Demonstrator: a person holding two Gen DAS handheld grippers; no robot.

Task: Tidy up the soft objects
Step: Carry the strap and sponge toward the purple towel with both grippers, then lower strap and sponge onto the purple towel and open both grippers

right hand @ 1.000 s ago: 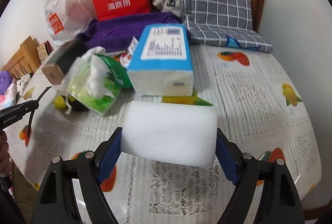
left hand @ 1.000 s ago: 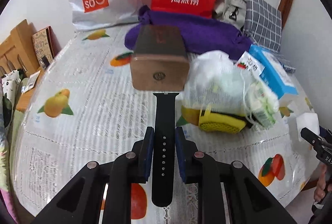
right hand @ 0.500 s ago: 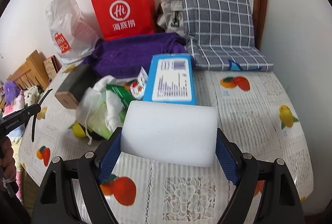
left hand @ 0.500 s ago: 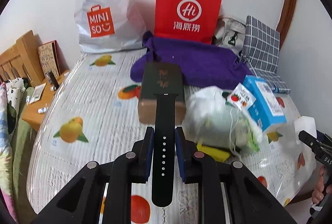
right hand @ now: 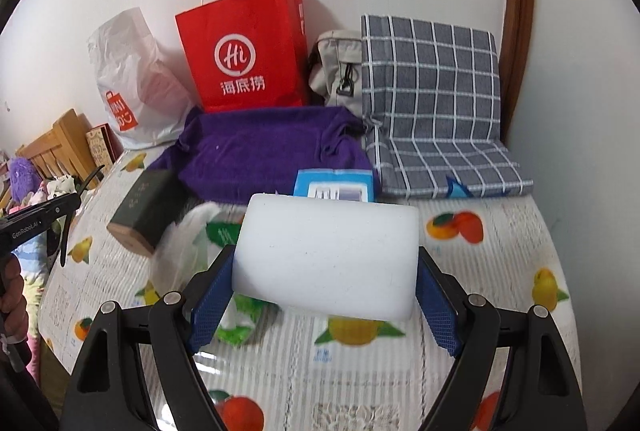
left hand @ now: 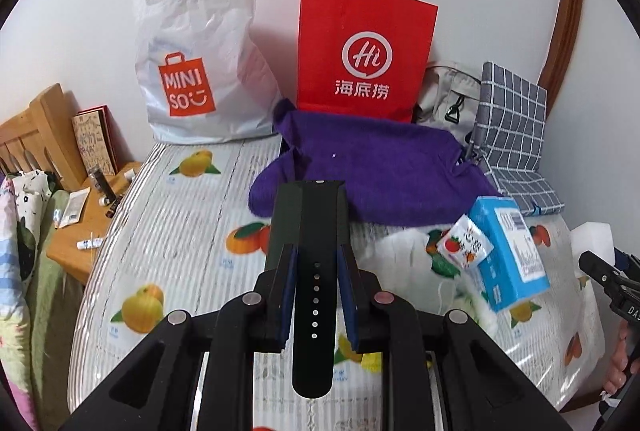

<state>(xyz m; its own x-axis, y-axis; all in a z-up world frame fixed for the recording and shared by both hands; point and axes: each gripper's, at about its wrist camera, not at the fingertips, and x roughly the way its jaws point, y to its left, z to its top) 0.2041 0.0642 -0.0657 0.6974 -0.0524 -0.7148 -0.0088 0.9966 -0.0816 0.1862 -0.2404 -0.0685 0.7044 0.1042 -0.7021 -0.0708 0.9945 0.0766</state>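
Left gripper (left hand: 316,287): jaws clamped on a black watch strap (left hand: 314,295), which runs lengthwise between the blue pads, above the fruit-print tablecloth (left hand: 180,231). Right gripper (right hand: 324,295): jaws set wide, gripping a white sponge block (right hand: 326,255) by its ends, held clear of the table.

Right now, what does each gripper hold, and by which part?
Left gripper pinches a black strap across its width, near the holed end. Right gripper clamps a white sponge by its two short ends.

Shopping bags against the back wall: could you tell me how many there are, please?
2: a white plastic bag on the left and a red paper bag beside it, right. Others may be hidden behind them.
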